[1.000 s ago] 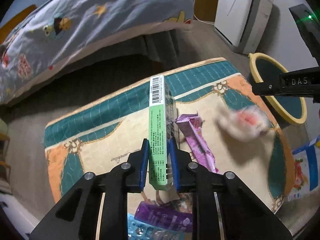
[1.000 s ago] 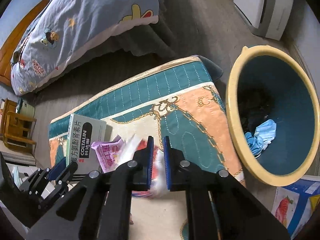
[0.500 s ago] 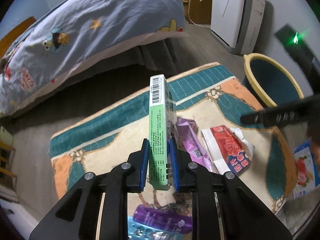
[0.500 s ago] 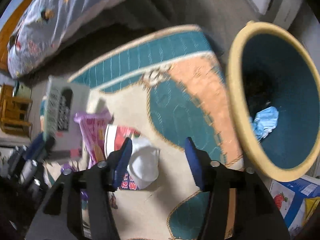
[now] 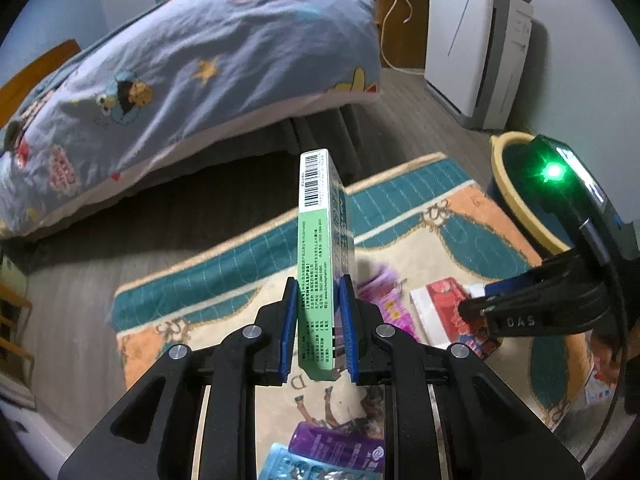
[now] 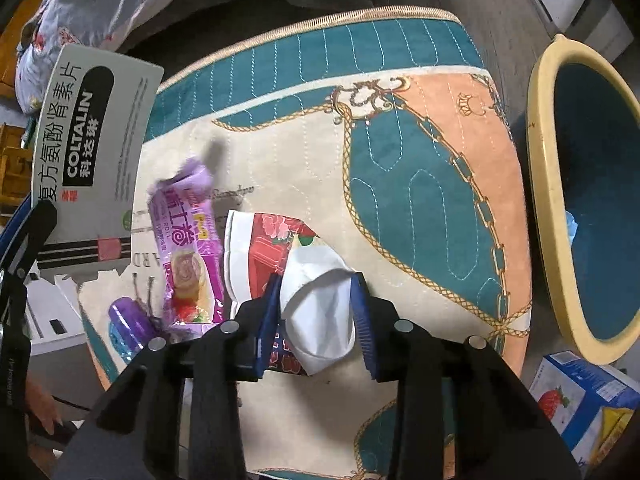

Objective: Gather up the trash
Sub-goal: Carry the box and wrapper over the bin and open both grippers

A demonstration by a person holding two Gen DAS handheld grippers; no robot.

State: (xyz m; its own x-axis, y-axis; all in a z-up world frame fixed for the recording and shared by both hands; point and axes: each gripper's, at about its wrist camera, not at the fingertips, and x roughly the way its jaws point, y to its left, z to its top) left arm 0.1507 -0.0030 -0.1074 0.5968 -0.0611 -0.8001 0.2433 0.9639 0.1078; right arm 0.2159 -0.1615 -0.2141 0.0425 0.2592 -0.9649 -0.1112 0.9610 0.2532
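Note:
My left gripper (image 5: 319, 320) is shut on a green and white medicine box (image 5: 322, 248), held upright above the rug; the box also shows in the right wrist view (image 6: 94, 152). My right gripper (image 6: 316, 322) is low over the rug, its jaws partly closed around a crushed red and white paper cup (image 6: 304, 284) that lies on the rug; the jaws touch its white folded part. The cup also shows in the left wrist view (image 5: 444, 312). A purple snack wrapper (image 6: 188, 248) lies beside the cup. A yellow-rimmed blue bin (image 6: 560, 200) stands to the right.
The patterned rug (image 6: 420, 160) covers the floor. A purple bottle (image 6: 128, 316) and a blue blister pack (image 5: 304, 468) lie near its front. A strawberry box (image 6: 580, 392) sits by the bin. A bed (image 5: 180, 60) and a white appliance (image 5: 476, 48) stand behind.
My right gripper opened, dropped the cup on the rug, then came down and narrowed its jaws around it again. My left gripper kept the box and rose a little.

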